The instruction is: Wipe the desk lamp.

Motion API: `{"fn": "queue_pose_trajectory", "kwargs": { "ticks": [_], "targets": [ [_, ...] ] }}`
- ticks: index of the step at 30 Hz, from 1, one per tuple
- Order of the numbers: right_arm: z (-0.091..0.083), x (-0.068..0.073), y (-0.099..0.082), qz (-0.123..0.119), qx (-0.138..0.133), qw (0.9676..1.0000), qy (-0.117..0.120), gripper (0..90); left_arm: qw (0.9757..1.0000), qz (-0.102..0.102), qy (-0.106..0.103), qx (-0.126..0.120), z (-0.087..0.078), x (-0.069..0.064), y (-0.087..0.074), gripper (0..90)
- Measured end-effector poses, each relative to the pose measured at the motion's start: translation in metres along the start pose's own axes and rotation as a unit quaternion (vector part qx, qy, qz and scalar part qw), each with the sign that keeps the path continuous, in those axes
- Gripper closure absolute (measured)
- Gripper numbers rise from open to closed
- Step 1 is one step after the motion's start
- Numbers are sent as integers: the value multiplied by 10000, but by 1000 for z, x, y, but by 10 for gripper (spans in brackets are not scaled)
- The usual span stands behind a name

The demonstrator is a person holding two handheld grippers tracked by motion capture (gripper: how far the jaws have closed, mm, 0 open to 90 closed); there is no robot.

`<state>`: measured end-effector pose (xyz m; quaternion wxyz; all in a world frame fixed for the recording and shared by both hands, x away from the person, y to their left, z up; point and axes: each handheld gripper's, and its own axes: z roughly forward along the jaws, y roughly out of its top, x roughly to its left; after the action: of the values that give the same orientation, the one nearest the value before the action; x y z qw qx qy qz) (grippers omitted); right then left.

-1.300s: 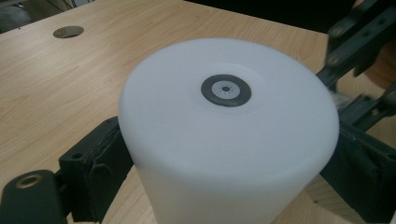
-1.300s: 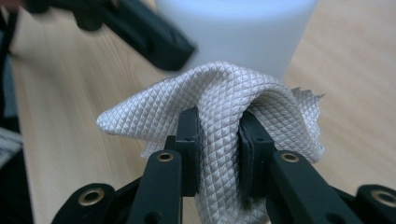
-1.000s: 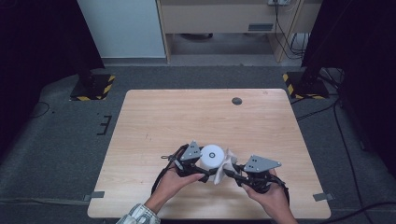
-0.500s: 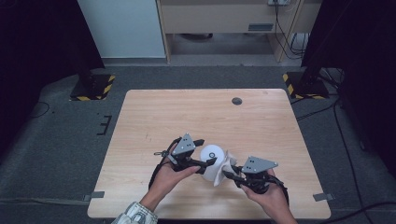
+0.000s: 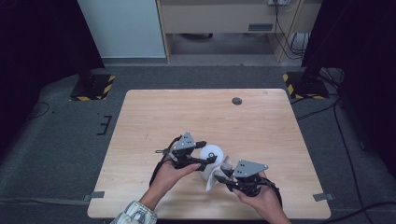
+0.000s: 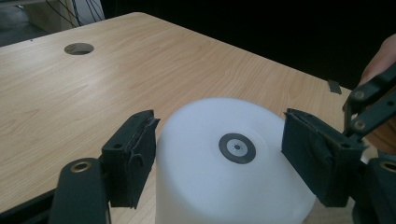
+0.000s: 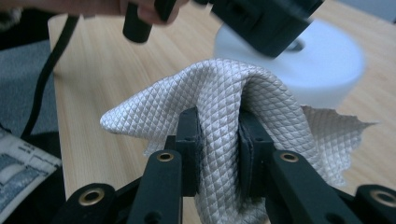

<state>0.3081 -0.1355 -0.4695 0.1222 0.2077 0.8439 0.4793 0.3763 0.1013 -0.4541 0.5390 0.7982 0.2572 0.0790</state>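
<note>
Two hand-held grippers are busy at the near edge of the counter (image 5: 154,116). Nearest to me, at about 5 o'clock on the counter, the right hand-held gripper (image 7: 219,140) pinches a bunched white cloth (image 7: 224,102) tight between its jaws. The cloth has a little diamond pattern and sticks up in a fold.

Just past it, near 6 o'clock, sits a white round tub (image 6: 229,158) with a small dark ring on top. It touches the cloth's far edge. The left hand-held gripper (image 5: 210,158) has changed most. A second ago it sat lower, beside the tub. Now it has swung up and reached across, and its jaws are wide, one on each side of the tub, close to it but not squeezing.

I think the left one is getting ready to grab the tub, maybe so the cloth can wipe it or pull free.

Far off, near 1 o'clock, is a small dark hole (image 5: 237,101) in the counter.
</note>
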Motion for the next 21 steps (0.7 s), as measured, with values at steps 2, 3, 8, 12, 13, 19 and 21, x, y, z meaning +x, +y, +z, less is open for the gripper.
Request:
{"fn": "queue_pose_trajectory", "kwargs": {
  "ticks": [2,3,8,12,13,19,21],
  "targets": [
    [6,2,-3,-24,144,9999,30,733,10000,10,0,13,0,0,0,259],
    [6,2,-3,-24,144,9999,30,733,10000,10,0,13,0,0,0,259],
    [27,6,-13,-114,636,9979,84,734,10000,-13,27,-8,0,0,0,259],
    [28,8,-11,-119,624,9980,59,734,10000,-17,47,-14,0,-1,0,260],
    [25,8,-10,-125,503,9986,61,734,10000,0,49,4,0,0,0,259],
    [6,7,3,-84,-232,9997,62,735,10000,-13,20,2,0,1,0,259],
    [12,9,1,-112,-77,9999,72,736,10000,-11,18,5,0,1,0,259]
  ]
}}
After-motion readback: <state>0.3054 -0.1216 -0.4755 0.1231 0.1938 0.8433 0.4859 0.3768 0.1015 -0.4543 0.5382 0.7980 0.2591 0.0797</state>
